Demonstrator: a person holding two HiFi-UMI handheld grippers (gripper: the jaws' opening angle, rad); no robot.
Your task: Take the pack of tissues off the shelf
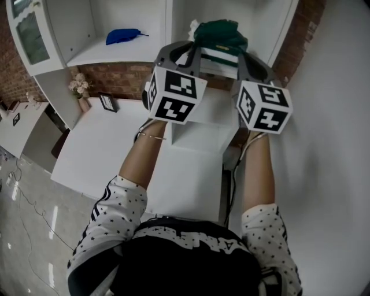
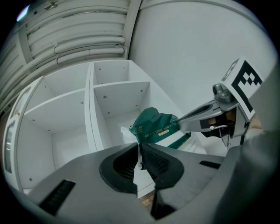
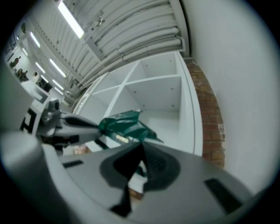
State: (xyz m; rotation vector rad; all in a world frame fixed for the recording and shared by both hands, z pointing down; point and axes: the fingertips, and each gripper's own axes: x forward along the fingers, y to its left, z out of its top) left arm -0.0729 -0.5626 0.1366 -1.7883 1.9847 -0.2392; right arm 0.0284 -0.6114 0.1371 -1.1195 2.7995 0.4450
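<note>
L tool (image 2: 140,155), R tool (image 3: 142,161) clamped on tissue pack (image 1: 220,36); blue cloth (image 1: 122,36) in next bay (image 1: 92,55)

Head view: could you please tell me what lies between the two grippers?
The tissue pack lies between them, as the head view shows. The left gripper and right gripper each pinch one end of it.

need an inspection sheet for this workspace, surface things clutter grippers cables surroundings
surface: white table under a white shelf unit
job's things: green pack of tissues at the right compartment
clutter: blue object on left shelf; picture frame, flower vase on table
grippers: left gripper and right gripper both shut on the pack
cables: dark cable at table's right edge; thin cables on floor
surroundings: brick wall
</note>
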